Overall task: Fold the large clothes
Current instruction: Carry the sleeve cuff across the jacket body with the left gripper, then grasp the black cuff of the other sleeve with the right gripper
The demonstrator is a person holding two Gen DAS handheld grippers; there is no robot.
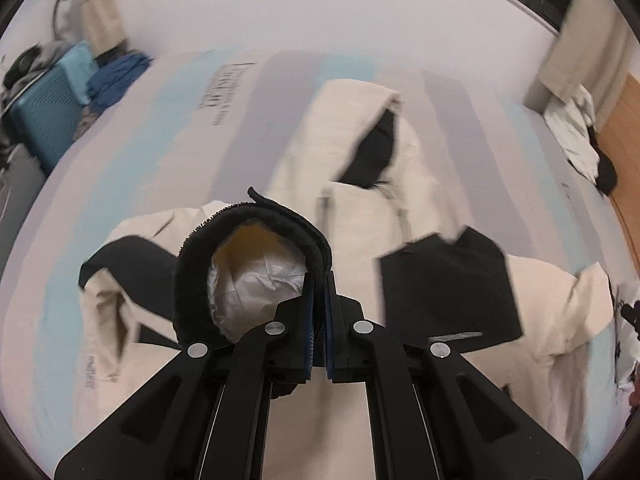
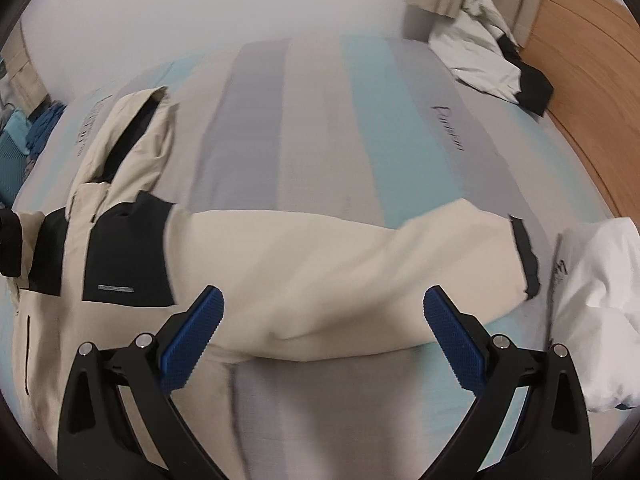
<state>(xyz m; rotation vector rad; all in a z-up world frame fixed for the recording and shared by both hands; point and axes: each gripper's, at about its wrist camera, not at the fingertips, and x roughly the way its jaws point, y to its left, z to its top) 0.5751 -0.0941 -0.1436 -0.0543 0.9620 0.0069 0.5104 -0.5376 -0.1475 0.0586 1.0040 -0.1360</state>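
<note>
A cream jacket (image 1: 352, 148) with black panels lies spread on a striped bed. My left gripper (image 1: 319, 280) is shut on the black fleece rim of the jacket's hood (image 1: 256, 264), which stands lifted with its white lining showing. In the right wrist view the jacket's sleeve (image 2: 340, 256) stretches across the bed toward the right, ending in a black cuff (image 2: 526, 256). My right gripper (image 2: 322, 304) hovers just above that sleeve, open wide, with nothing between its blue pads (image 2: 192, 344).
The bed (image 2: 320, 120) has grey, beige and light blue stripes. Another white and black garment (image 2: 488, 68) lies by the wooden headboard (image 2: 592, 80). A white pillow (image 2: 600, 300) sits at the right. A blue suitcase (image 1: 44, 120) and blue clothes (image 1: 116, 76) stand beyond the bed's left edge.
</note>
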